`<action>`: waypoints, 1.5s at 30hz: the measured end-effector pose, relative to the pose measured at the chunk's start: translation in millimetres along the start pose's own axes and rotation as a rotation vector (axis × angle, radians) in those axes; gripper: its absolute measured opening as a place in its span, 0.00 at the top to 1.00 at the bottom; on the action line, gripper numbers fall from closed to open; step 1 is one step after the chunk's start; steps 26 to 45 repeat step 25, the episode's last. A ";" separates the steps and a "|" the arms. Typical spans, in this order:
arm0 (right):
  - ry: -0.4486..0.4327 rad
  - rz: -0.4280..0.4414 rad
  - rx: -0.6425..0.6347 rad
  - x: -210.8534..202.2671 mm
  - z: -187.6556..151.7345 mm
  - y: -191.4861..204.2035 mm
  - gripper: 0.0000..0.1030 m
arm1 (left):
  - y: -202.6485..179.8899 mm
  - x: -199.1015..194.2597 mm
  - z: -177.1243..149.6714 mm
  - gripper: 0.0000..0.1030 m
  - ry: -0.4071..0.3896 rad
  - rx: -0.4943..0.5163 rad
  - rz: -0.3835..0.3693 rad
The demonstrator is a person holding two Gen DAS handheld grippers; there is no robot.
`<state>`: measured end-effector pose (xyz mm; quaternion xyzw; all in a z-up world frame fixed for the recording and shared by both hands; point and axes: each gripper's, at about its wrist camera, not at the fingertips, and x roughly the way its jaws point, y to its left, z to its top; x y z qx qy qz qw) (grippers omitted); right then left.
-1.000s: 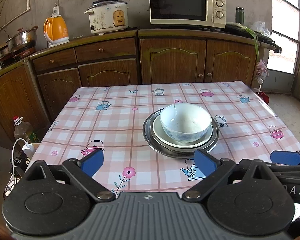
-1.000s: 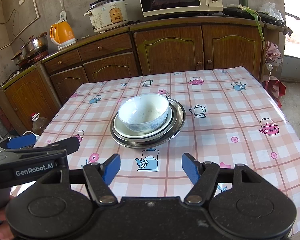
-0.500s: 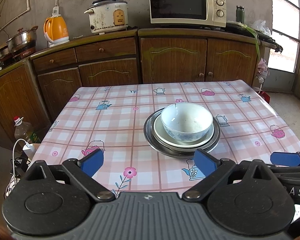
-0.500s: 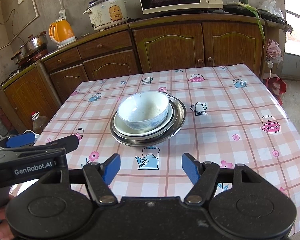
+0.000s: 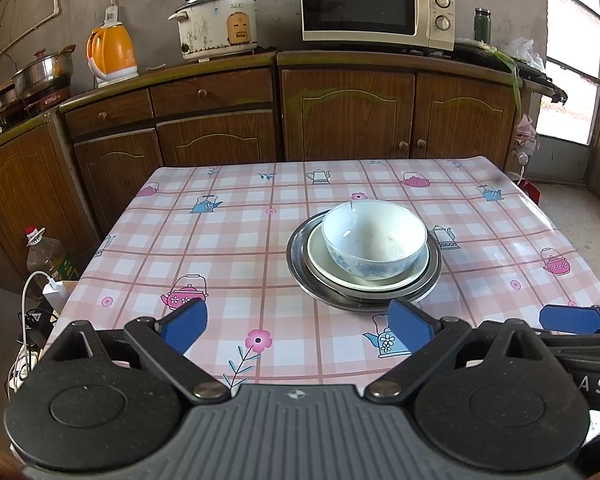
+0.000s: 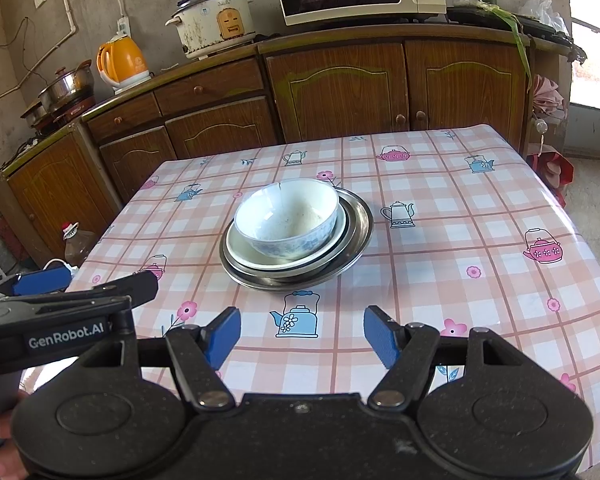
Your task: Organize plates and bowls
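I am holding both the left gripper point(image 5: 298, 327) and right gripper point(image 6: 302, 338) with fingers wide, empty, near the bowl point(image 5: 374, 240) sitting on stacked plates point(image 5: 434, 268).

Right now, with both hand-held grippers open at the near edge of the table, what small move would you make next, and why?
Probably ease the right hand-held gripper forward toward the bowl. The bowl sits on top, nested in a white plate on a metal plate, so it likely must come off first, and neither gripper holds anything yet.
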<state>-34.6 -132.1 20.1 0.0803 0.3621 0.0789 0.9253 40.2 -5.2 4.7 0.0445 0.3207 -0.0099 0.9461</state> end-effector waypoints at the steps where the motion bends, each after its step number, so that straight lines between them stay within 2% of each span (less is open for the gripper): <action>1: 0.001 0.000 0.001 0.9 -0.7 0.0 0.21 | 0.1 0.0 -0.1 0.03 0.001 -0.001 -0.001; 45: 0.032 0.004 -0.008 11.1 -2.9 -1.0 0.21 | 2.5 5.9 -0.9 0.04 0.021 -0.014 -0.006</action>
